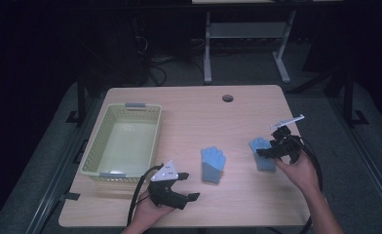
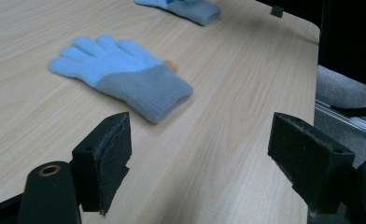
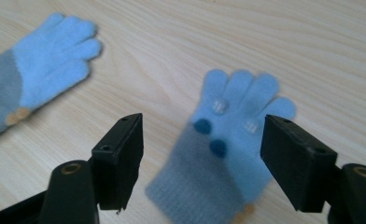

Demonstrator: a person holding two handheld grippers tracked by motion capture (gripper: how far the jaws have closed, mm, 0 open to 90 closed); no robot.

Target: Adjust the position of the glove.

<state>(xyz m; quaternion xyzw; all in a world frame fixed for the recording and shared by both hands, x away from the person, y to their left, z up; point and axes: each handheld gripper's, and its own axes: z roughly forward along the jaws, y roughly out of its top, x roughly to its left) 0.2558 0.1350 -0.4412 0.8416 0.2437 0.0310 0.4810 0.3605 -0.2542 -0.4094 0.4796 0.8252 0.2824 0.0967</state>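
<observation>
My right gripper (image 3: 200,140) hangs over the dotted glove (image 3: 228,149), jaws set wide apart with the glove lying flat on the table (image 1: 189,112) between and below them, its cuff toward me and its fingers pointing away; the pads touch nothing. From above, this gripper (image 1: 265,152) covers part of that glove (image 1: 262,153) near the table's right side. The plain glove (image 3: 36,70) lies well off to the left of my right jaws, cuff at the edge of the view. My left gripper (image 2: 200,163) is also spread open and empty, low over bare wood; the plain glove (image 2: 120,74) lies ahead of its jaws and slightly left, cuff nearer, fingers away. The yellow basket (image 1: 122,141) sits beyond my left gripper (image 1: 185,185), to its left.
</observation>
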